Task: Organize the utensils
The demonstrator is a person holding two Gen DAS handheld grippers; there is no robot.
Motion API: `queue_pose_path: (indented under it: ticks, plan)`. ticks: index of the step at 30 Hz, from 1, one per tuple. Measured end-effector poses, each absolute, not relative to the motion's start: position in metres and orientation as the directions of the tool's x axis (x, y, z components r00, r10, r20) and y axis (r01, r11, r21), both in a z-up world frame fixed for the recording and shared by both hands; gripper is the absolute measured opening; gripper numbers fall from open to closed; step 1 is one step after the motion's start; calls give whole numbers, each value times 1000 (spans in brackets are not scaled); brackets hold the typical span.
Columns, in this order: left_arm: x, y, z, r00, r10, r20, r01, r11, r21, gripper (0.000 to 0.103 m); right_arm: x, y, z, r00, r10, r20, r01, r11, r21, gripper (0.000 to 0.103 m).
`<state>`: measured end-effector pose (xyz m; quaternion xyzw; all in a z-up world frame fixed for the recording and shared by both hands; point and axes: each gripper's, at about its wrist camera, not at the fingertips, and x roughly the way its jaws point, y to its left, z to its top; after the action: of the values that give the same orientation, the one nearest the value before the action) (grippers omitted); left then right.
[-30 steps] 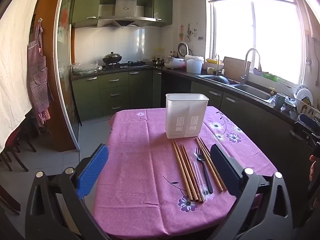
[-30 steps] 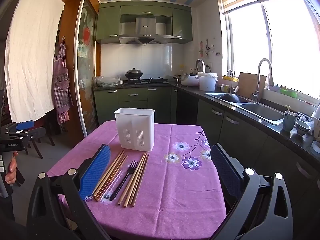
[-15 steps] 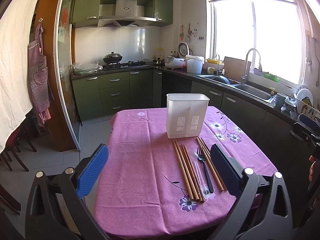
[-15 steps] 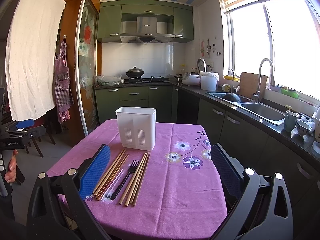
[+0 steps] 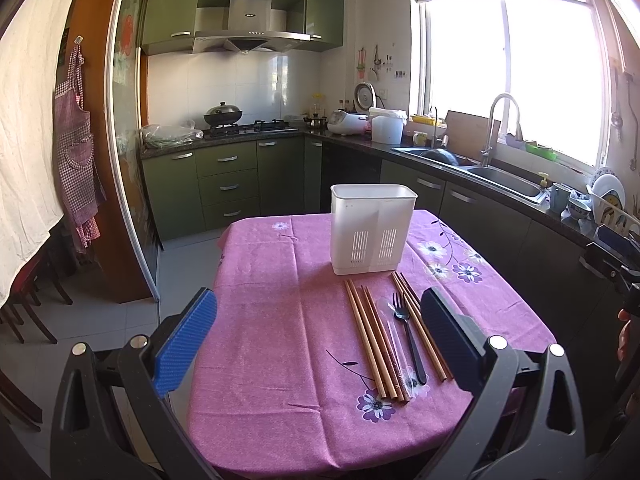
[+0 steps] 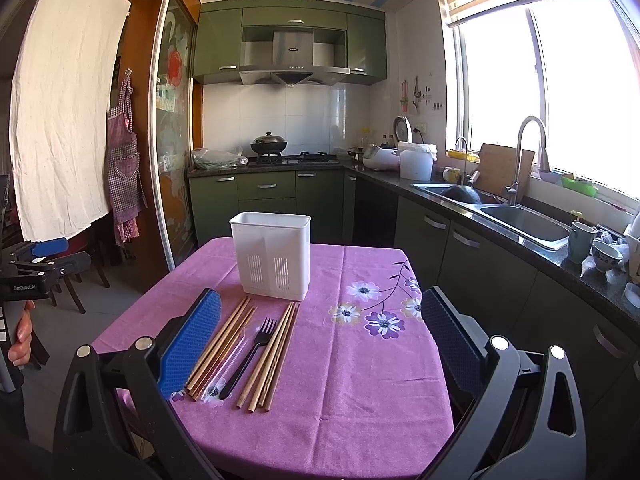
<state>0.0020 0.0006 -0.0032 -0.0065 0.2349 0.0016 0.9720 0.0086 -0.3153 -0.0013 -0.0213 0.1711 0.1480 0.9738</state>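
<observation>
A white slotted utensil holder [image 5: 373,229] stands upright on the purple flowered tablecloth [image 5: 280,312]; it also shows in the right wrist view [image 6: 273,259]. In front of it lie several wooden chopsticks [image 5: 372,336] in two bundles, a black plastic fork [image 5: 408,336] and a clear plastic spoon [image 5: 390,336] between them. The chopsticks [image 6: 276,356] and the fork [image 6: 250,356] show in the right wrist view too. My left gripper [image 5: 320,340] is open and empty, above the near table edge. My right gripper [image 6: 320,340] is open and empty, to the right of the utensils.
Green kitchen cabinets [image 5: 228,184] and a stove with a wok [image 5: 223,113] stand behind the table. A counter with sink and tap [image 6: 520,216] runs along the right. A checked apron [image 5: 76,148] hangs at the left, chairs [image 5: 24,304] below it.
Both grippers have drifted only slightly; the right view has edged a little closer and to the left. Nothing on the table has moved.
</observation>
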Motion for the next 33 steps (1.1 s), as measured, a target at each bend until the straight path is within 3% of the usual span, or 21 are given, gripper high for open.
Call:
queue_pose_path:
  ticks: [33]
  plan:
    - [2, 0, -3, 888, 0, -460, -7, 1000, -13, 97, 11, -315, -4, 896, 276, -348, -291, 957, 8, 99]
